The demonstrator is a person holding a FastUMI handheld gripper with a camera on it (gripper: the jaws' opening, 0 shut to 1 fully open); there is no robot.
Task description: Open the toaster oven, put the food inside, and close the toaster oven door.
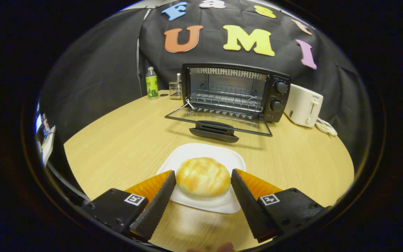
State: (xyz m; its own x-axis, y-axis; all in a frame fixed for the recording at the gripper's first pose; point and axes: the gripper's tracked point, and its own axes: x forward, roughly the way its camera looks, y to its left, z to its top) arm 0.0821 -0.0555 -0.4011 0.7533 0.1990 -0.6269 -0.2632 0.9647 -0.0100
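With the oven (234, 91) door (219, 122) already down, I'm bracketing the bun (203, 176) on its plate (201, 154) with my gripper (203, 178) spread wide, needing next to squeeze gently.

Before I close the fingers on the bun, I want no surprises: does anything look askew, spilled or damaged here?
Nothing stands out. The bun sits whole on its white plate, between the open gripper fingers. The toaster oven beyond stands square, its door folded down flat and its rack level. No spills show on the table.
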